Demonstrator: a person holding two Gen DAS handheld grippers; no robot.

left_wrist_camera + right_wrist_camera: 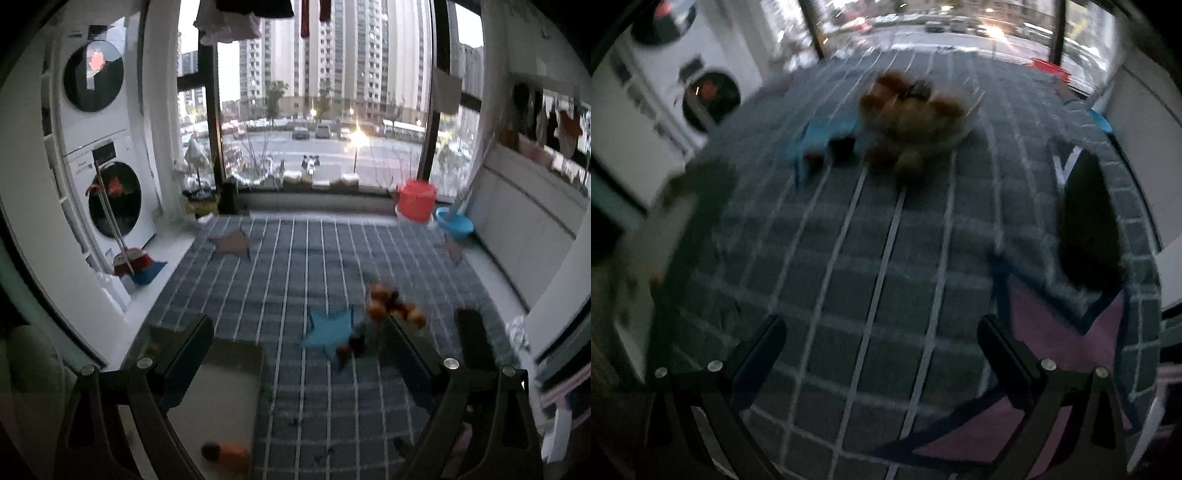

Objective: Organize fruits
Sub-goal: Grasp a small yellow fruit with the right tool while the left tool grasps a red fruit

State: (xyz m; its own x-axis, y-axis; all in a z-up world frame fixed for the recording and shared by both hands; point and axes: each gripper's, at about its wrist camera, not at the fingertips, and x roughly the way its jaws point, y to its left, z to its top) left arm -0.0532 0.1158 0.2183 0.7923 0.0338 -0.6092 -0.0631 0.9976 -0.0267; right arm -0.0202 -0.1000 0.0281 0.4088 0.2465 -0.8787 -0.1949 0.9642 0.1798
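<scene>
I hold my left hand-held gripper (299, 354) above the desk (295, 258), which is covered with a grey cloth with white lines. Its two fingers stand wide apart and nothing is between them. My right hand-held gripper (882, 350) is also spread open and empty, low over the same cloth.

The fruits (912, 110) lie in a heap in a clear bowl (967, 118) at the far part of the desk in the right wrist view; they are orange and brown, but the picture is blurred and I cannot tell the kinds. Two or three more pieces lie on the cloth just in front of the bowl. Just left of the bowl lies a blue star-shaped mat (820, 136), and a dark small fruit (842, 146) and a reddish one rest at its near edge. In the left wrist view the same pile (391, 302) is seen beyond my right finger, beside the blue star (328, 328).

Near the lower edge of the left view one orange fruit (229, 452) lies on a pale board (221, 387). A dark flat object (1089, 221) lies on the right side of the desk, next to a pink star mat (1052, 325).

Behind the desk there is a red bucket (417, 199) and a blue basin (454, 223).
</scene>
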